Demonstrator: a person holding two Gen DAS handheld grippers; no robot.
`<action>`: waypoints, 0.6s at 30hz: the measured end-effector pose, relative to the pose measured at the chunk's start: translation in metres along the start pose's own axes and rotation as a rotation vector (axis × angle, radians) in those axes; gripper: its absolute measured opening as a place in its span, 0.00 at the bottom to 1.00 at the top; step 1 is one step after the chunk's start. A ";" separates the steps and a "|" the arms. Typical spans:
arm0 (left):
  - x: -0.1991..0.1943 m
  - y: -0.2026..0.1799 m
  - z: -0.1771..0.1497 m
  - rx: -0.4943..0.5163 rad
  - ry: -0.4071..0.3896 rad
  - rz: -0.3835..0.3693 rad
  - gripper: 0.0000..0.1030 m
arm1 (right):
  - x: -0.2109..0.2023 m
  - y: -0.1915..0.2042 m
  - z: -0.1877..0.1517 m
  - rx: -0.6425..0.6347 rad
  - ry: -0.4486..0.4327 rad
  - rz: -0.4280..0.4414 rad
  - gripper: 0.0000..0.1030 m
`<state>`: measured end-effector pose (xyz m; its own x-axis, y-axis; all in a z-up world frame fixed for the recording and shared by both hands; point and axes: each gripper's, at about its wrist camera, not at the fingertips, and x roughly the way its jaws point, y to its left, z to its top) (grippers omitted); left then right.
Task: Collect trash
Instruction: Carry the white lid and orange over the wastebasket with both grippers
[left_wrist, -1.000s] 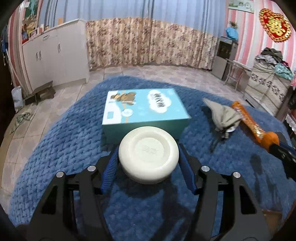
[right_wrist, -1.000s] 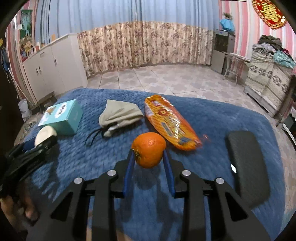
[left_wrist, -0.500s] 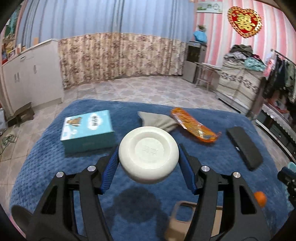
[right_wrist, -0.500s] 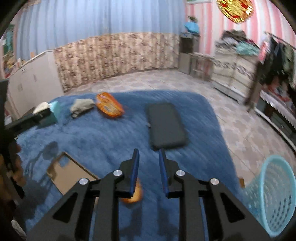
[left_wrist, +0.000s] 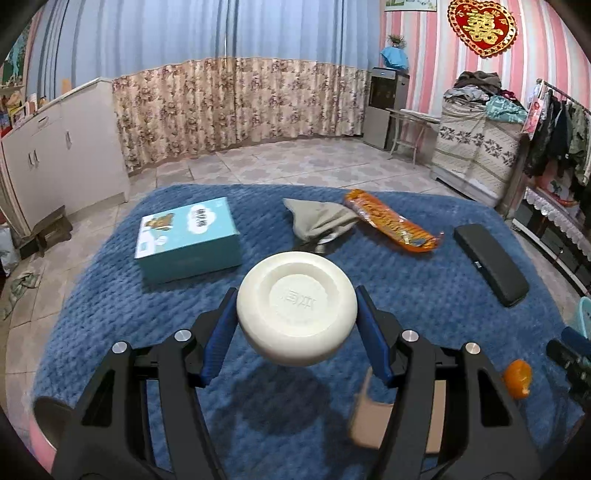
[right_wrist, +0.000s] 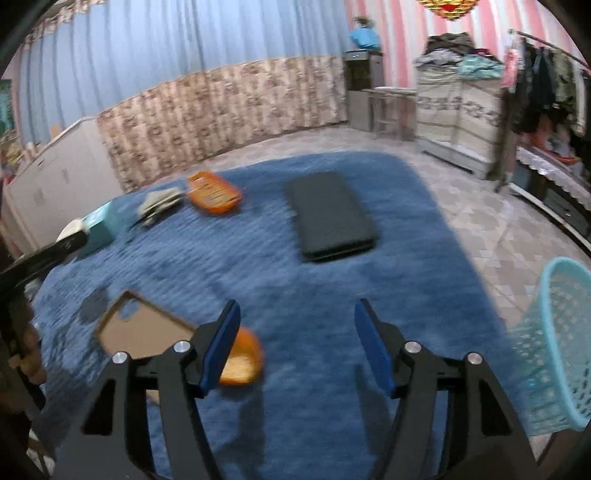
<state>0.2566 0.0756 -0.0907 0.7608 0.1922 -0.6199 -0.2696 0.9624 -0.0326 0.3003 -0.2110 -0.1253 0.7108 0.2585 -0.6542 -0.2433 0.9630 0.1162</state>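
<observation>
Left gripper (left_wrist: 297, 325) clamping white disc (left_wrist: 297, 306) for binning; right gripper (right_wrist: 297, 345) spread empty, orange (right_wrist: 240, 356) at nine o'clock.

My left gripper (left_wrist: 297, 325) is clamped on the white round container (left_wrist: 297, 308); my right gripper (right_wrist: 297, 347) is spread wide, holding nothing.

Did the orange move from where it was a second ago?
Yes. It was held above the rug near the orange wrapper. Now the orange lies nearer, beside the cardboard, and the right hand-held gripper is open.
</observation>
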 end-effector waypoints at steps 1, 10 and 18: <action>-0.001 0.004 0.000 0.002 -0.002 0.009 0.59 | 0.003 0.007 -0.003 -0.013 0.007 0.010 0.62; 0.000 0.011 0.001 0.010 0.004 0.027 0.59 | 0.022 0.026 -0.017 -0.009 0.078 0.093 0.41; 0.000 -0.010 0.005 0.033 0.001 -0.015 0.59 | 0.010 0.017 -0.017 -0.002 0.028 0.066 0.30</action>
<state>0.2620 0.0666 -0.0862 0.7640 0.1772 -0.6204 -0.2385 0.9710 -0.0164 0.2920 -0.1938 -0.1421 0.6741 0.3191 -0.6662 -0.2904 0.9437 0.1582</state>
